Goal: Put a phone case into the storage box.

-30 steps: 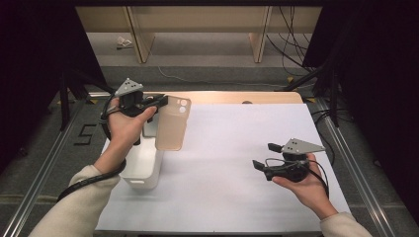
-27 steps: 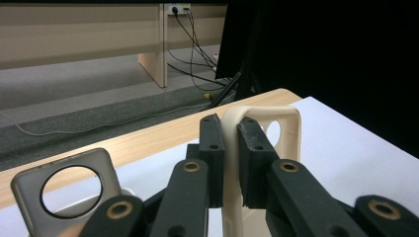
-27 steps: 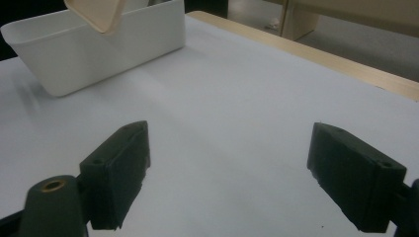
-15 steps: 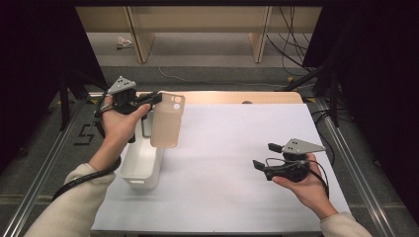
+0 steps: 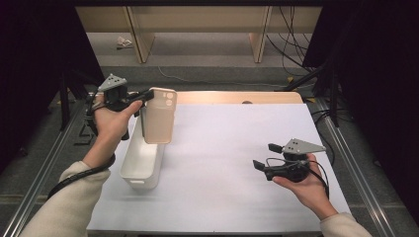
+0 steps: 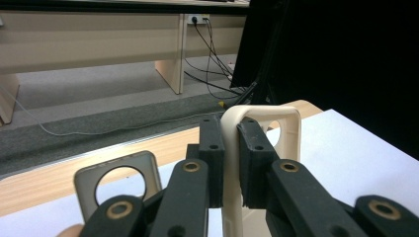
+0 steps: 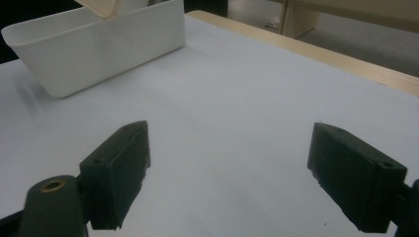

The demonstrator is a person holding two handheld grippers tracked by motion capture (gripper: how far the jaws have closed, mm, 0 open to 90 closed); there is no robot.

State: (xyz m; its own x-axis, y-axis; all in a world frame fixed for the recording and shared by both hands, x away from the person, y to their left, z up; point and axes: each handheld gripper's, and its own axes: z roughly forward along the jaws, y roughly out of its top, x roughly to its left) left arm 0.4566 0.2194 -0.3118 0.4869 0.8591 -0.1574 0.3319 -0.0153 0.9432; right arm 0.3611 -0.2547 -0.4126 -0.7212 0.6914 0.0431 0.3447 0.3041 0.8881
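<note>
My left gripper (image 5: 147,97) is shut on the top rim of a beige phone case (image 5: 159,122), which hangs upright over the far end of a white bin (image 5: 143,168). In the left gripper view the jaws (image 6: 230,153) pinch the case's cream edge (image 6: 232,212). A second, greyish case (image 6: 118,185) with a round camera hole stands lower left of them. My right gripper (image 5: 265,156) rests open at the right of the table, nothing between its pads (image 7: 230,163). From there the bin (image 7: 99,54) and a corner of the held case (image 7: 101,6) lie ahead.
A white sheet (image 5: 237,148) covers the wooden table (image 5: 237,97). Metal rails run along both sides. Beyond the far edge are the floor, desk legs and loose cables.
My left hand has carried the phone case a little to the left and toward the table's far edge, above the bin. The right hand has stayed put.
</note>
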